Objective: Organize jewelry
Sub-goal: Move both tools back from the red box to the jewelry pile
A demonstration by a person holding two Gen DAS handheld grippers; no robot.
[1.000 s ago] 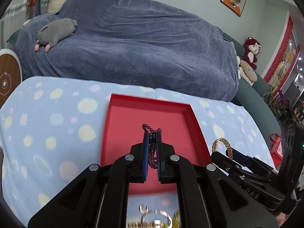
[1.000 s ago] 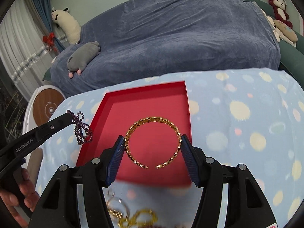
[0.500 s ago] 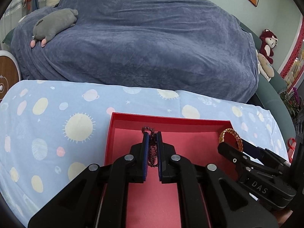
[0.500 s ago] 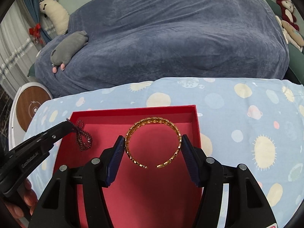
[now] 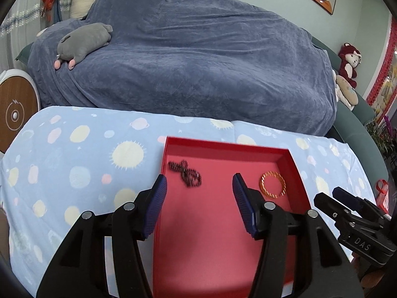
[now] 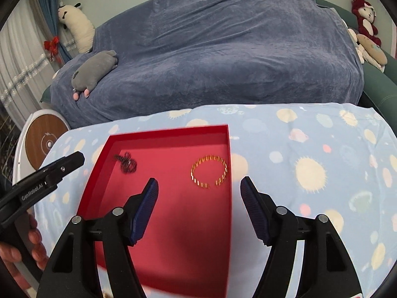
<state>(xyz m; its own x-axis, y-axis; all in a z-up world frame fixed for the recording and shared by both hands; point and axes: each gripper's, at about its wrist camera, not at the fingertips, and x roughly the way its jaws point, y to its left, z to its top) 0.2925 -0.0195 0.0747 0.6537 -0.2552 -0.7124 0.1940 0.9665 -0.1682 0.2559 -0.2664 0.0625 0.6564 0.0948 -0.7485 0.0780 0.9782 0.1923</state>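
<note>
A red tray lies on the pale blue spotted cloth. A dark beaded bracelet lies in its far left part. A gold open bangle lies in its far right part. My left gripper is open and empty, just behind the beaded bracelet. My right gripper is open and empty, just behind the bangle. The right gripper also shows at the right of the left wrist view. One finger of the left gripper shows at the left of the right wrist view.
A sofa under a blue-grey blanket stands behind the table, with a grey plush toy on it. A round wooden-faced device stands at the left. Some gold jewelry shows at the bottom edge of the right wrist view.
Both grippers have opened and let go. The beaded bracelet and the gold bangle now lie in the tray. Both grippers have drawn back a little.
</note>
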